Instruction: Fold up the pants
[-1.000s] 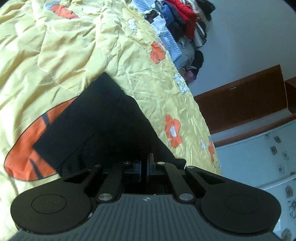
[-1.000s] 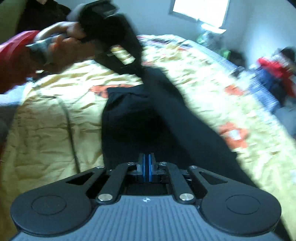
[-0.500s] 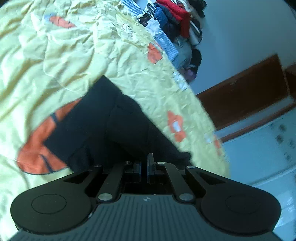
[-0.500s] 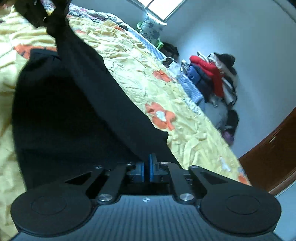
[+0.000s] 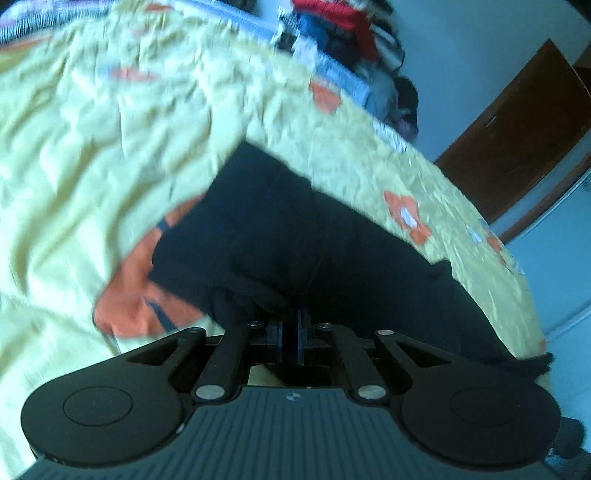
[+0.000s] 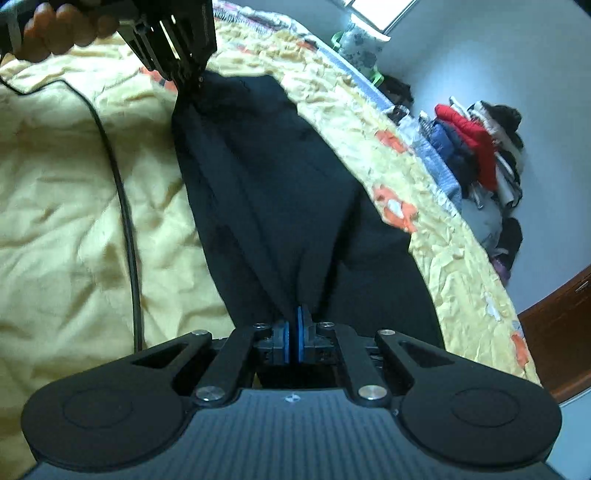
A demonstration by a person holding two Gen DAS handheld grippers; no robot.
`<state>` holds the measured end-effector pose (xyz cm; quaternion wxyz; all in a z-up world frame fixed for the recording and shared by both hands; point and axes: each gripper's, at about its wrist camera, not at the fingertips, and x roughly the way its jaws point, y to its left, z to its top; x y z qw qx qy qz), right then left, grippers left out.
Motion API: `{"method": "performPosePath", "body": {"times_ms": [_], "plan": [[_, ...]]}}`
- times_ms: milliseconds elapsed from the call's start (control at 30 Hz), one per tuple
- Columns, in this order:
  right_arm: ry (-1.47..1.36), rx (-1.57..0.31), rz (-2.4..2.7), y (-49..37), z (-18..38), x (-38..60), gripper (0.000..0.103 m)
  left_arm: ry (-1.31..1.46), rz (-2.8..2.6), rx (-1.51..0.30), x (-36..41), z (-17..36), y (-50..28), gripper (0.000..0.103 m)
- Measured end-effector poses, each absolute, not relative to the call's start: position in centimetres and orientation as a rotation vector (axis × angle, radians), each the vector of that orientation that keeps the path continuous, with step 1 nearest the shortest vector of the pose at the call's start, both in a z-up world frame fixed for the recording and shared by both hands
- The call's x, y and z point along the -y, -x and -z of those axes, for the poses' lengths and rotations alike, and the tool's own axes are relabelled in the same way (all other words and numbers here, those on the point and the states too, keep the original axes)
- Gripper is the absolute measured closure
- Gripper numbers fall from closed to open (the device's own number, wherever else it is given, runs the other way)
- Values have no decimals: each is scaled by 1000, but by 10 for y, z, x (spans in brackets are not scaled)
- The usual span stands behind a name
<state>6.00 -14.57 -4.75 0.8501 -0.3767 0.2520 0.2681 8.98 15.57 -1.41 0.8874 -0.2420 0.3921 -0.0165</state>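
Black pants (image 6: 280, 177) lie stretched over a yellow bedspread. In the left wrist view the pants (image 5: 303, 243) spread out ahead of my left gripper (image 5: 291, 332), whose jaws are shut on an edge of the fabric. My right gripper (image 6: 294, 332) is shut on another edge, with the cloth pulled taut between its blue pads. The left gripper (image 6: 188, 79) also shows in the right wrist view at the far end of the pants, held by a hand (image 6: 62, 29). The left view is blurred.
The yellow bedspread (image 6: 66, 206) with orange flower prints covers the bed. A black cable (image 6: 125, 221) runs across it left of the pants. A pile of clothes (image 6: 476, 147) lies beyond the bed's far edge. A brown wooden door (image 5: 517, 129) stands at right.
Both grippers have swung with the pants in their grip. The left gripper now shows at the far end of the pants in the right view, and the fabric is pulled taut between the two.
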Motion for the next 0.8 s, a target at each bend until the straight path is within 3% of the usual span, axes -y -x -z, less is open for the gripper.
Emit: {"method": "performPosePath", "body": {"times_ms": [133,267,467,600,633,700,800], "plan": [[734,-548,-546,-60,52,136,98,458,3,-849,-150,23,-99,94],[741,-544,-545,-54,58,135,96,368,-12,-842,-144,15,-88,71],[593,-586,-597,-43,27,193,93,290,-54,-852,-144,-11,-63,59],[416,-642,-357,-51,26,269,93,215,2,-797,-117,-32,-55,54],[373,-674,-277,-54,32,288,93,197,43,-786,-106,-37,-56,52],[272,-752,-163,-56,46,324,93,164,156,-765,-78,-43,-62,35],[127,-779,-225,-40,49,355,91,117,280,-772,-31,-40,-74,32]]}}
